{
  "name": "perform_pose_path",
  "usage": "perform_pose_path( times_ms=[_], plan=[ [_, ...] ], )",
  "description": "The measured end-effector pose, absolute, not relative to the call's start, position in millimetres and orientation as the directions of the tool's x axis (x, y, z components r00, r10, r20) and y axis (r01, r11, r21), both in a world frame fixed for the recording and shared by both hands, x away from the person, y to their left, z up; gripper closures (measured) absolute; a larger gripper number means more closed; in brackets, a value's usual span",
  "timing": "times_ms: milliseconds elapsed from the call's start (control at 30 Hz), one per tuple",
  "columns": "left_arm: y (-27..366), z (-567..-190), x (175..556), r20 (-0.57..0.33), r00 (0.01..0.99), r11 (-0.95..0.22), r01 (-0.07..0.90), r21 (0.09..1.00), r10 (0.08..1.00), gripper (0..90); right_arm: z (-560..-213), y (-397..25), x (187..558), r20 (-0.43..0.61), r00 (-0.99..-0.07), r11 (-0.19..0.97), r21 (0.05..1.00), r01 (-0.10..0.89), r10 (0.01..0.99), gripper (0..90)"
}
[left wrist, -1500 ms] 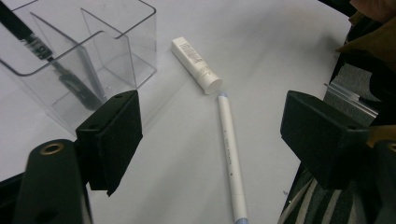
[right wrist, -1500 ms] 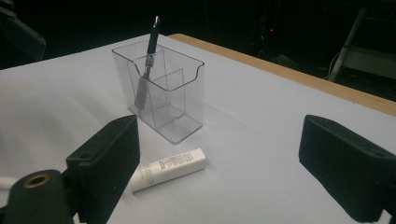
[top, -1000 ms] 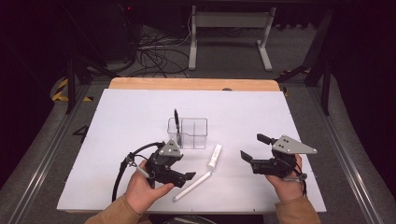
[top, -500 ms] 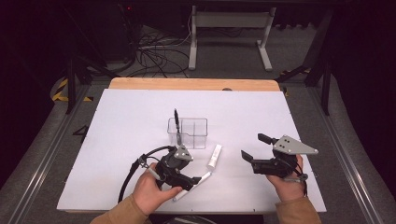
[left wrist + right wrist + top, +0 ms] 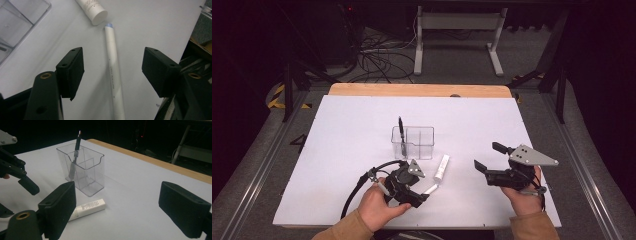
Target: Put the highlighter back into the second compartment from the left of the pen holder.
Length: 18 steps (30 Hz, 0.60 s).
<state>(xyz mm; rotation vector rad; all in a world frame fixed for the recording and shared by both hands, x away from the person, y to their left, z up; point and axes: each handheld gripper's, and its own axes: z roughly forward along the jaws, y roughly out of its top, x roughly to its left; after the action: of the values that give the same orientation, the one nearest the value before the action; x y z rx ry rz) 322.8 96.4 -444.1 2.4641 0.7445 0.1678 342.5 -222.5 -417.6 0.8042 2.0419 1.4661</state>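
Two black jaws of the left gripper (image 5: 112, 75) are spread wide, straddling a slim white cylindrical pen (image 5: 114, 75) laid flat on the matte white table sheet (image 5: 342, 140), untouched. A stubby white tube (image 5: 441, 168) lies just beside its tip. The right gripper (image 5: 489, 157) is held gaping, empty. A black pen (image 5: 75, 155) is stood in the clear plastic divided holder (image 5: 87, 172).

Tan sleeves; black left gripper (image 5: 419, 192) trailing a black cable, right gripper (image 5: 488, 157) topped by a grey three-cornered plate

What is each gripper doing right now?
Left gripper: open, jaws straddling the white pen, not gripping.
Right gripper: open, holding nothing.
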Motion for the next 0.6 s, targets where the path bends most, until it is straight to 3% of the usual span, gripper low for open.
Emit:
perform_pose_path(
  times_ms=[600],
  plan=[
    [85, -458, 325, -0.049, 0.856, -0.758, 0.480, 0.441, 0.514, 45.9, -416, -226, 342, -0.053, -0.702, 0.246, 0.953, 0.177, 0.710, 14.9]
  ],
)
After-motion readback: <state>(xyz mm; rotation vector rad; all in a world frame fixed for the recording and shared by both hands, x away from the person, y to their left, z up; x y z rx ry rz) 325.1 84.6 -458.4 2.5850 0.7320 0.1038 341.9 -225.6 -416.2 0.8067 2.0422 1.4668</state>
